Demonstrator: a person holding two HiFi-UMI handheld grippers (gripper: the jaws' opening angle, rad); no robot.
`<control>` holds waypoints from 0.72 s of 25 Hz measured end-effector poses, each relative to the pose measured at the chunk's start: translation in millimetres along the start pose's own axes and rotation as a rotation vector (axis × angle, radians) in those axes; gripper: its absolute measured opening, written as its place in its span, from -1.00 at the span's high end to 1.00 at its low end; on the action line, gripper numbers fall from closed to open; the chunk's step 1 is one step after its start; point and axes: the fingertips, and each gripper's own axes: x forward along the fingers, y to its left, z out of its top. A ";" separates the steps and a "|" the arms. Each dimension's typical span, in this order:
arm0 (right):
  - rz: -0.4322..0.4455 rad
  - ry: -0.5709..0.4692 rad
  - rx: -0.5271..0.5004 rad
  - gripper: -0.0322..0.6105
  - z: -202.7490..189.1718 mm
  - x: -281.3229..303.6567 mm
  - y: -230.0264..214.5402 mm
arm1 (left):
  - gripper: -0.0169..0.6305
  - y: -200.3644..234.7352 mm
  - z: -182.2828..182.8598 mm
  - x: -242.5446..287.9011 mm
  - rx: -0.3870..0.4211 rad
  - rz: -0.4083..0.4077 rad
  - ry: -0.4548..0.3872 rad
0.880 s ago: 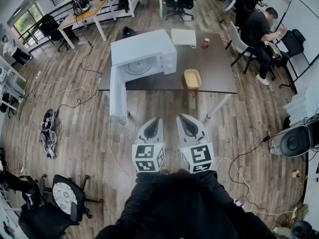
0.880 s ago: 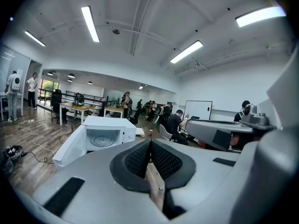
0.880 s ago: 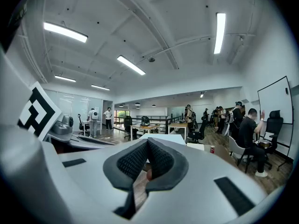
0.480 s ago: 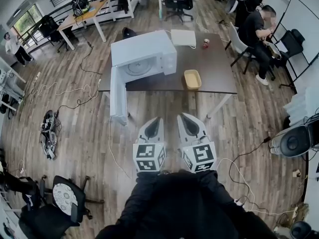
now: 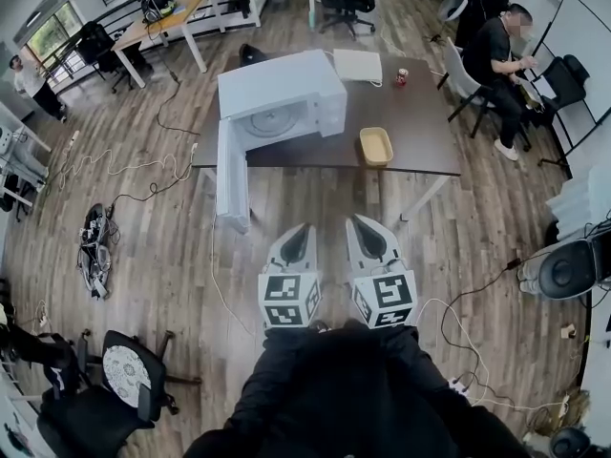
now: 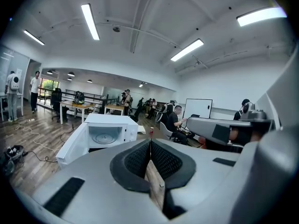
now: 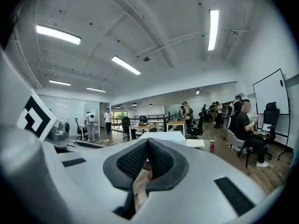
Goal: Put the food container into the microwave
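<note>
The container [image 5: 375,146] is a shallow, open, yellowish tray on the desk [image 5: 425,136]. It sits near the front edge, to the right of the microwave [image 5: 279,92] and apart from it. It looks thin-walled and light, probably plastic, so it should lift easily. It may flex or skid if pushed, and anything in it could spill if it tips. Whether it holds anything cannot be made out. The best hold is likely a pinch over the rim on one short wall, or one gripper on each end, keeping it level.

The microwave door [image 5: 232,175] hangs wide open on the left, with the turntable showing inside.

The left gripper [image 5: 297,232] and right gripper [image 5: 361,225] sit side by side close to the person, well apart from the desk. Each has its jaws pressed together, pad against pad, with nothing between them.
</note>
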 end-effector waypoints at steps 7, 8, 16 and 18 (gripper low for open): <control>0.025 0.019 -0.012 0.83 -6.1 2.7 15.6 | 0.84 9.7 -6.2 -5.9 -0.014 0.009 0.011; 0.026 0.023 -0.013 0.83 -8.1 2.3 17.1 | 0.84 9.9 -8.9 -6.7 -0.016 0.009 0.014; 0.035 0.051 -0.019 0.83 -20.1 4.1 36.5 | 0.84 26.7 -26.5 -20.1 -0.049 0.028 0.035; 0.035 0.060 -0.024 0.83 -23.5 5.0 42.6 | 0.84 32.6 -30.3 -23.8 -0.058 0.034 0.040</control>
